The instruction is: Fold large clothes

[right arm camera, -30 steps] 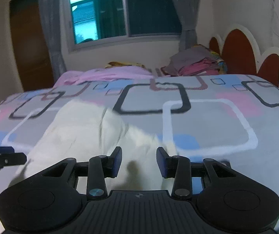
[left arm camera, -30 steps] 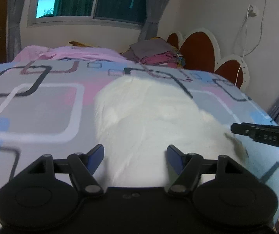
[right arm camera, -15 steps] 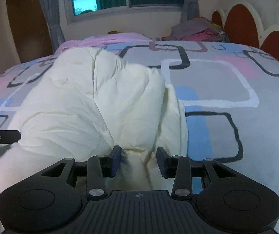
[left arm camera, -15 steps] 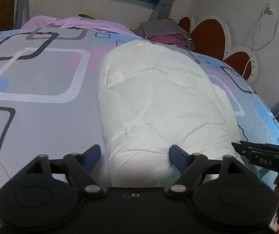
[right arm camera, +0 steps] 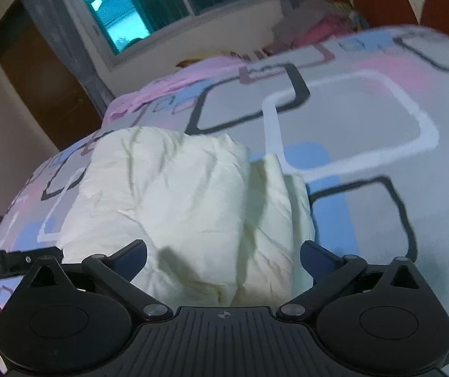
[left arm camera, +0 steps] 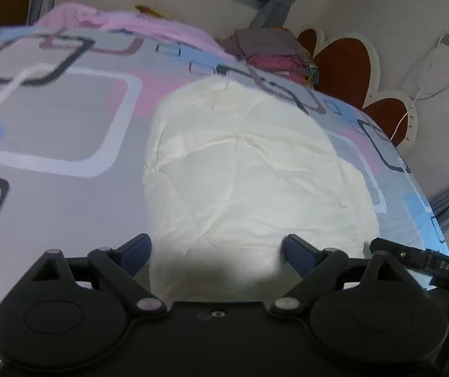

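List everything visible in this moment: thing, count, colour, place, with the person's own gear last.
garment: one, cream white, bunched mid-bed, before both grippers
bedsheet: one, grey with pink, blue, white and black squares, covers the bed
pink cloth: one, far bed edge under the window
clothes pile: one, grey and magenta, far corner by the headboard
headboard: one, brown and white, right of the bed
window: one, far wall
cable: one, white, right wall
left gripper: open, over the garment
right gripper: open, over the garment

Cream-white garment point(left arm camera: 243, 169) ahead of dark blue fingertips point(left arm camera: 136, 248). Beyond: bedsheet point(left arm camera: 51, 119) grey, with pink and blue patches, white and black rounded squares. Far right: reddish-brown, white-edged headboard point(left arm camera: 343, 62).
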`<state>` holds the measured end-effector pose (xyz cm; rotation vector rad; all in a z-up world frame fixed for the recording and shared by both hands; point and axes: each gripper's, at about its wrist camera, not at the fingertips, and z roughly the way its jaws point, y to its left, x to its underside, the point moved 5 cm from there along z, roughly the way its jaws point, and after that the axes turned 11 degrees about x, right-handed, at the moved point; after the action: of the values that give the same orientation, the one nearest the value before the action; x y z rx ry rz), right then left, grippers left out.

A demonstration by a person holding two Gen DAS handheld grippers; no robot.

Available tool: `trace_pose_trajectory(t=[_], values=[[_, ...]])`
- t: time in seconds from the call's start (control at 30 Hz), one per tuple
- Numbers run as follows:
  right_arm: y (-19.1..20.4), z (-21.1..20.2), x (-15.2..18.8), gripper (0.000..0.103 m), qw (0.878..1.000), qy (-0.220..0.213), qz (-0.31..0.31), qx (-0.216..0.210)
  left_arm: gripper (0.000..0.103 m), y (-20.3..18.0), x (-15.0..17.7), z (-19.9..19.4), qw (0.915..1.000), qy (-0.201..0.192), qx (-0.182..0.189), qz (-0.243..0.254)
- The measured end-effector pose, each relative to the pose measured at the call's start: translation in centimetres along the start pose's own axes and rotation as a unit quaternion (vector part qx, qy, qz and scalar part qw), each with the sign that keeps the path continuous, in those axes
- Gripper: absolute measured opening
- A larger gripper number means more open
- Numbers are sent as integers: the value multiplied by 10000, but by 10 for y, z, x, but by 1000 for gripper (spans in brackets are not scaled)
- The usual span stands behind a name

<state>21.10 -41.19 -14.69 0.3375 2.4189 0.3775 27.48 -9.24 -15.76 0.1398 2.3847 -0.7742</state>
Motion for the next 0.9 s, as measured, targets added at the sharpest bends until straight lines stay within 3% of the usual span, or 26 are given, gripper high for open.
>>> trace_pose_trajectory(t=[0.3, 0.57, 0.63, 0.73, 0.9], values=[[-22, 34, 8, 103, 9914, 578, 946, -690, 95, 13, 2, 20, 9992, 155, 286, -241], [-20, 50, 6, 100, 9830, 912, 1026, -1223, 89, 9, 1, 25, 9988, 162, 352, -293], [-20, 47, 6, 77, 9785, 961, 1124, -1438, 84, 7, 0, 23, 9990, 114, 311, -288], [-25, 43, 6, 60, 9758, 959, 1202, -1552, 75, 1, 0, 18, 9994, 69, 292, -198], [-28, 29, 3, 45, 9727, 901, 1283, -1709, 64, -7, -6, 7, 9994, -10, 310, -139]])
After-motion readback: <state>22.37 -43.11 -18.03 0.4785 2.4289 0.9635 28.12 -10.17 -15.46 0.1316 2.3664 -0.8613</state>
